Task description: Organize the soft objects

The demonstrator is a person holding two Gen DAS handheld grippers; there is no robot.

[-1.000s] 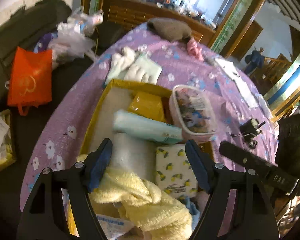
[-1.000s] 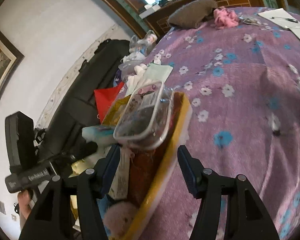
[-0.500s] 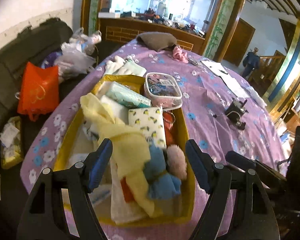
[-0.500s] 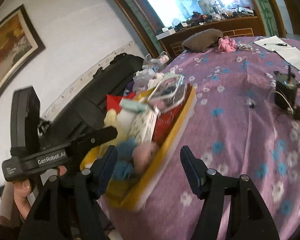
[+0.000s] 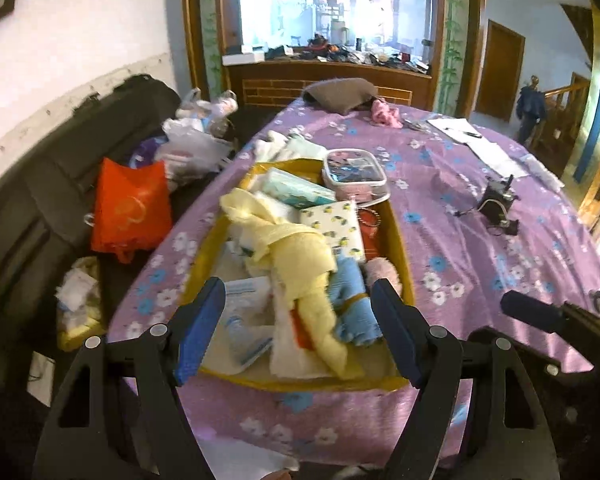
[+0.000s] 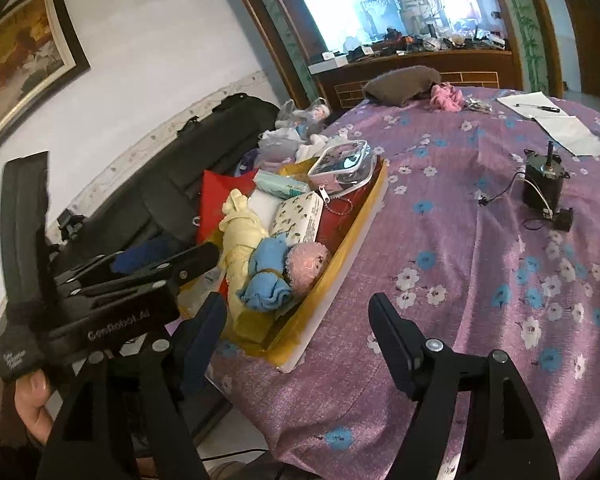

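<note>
A yellow box sits on the purple flowered table near its left edge. It holds a yellow towel, a blue cloth, a pink plush, a lemon-print tissue pack, a teal pack and a clear pouch. My left gripper is open and empty, above the box's near end. My right gripper is open and empty, over the table's near edge beside the box.
A black motor with wires sits right of the box. A brown cloth, a pink cloth and papers with a pen lie at the far end. A dark sofa with an orange bag stands on the left.
Both grippers have pulled back and up from the box, so the whole box and table now show. Both stay open and empty.
</note>
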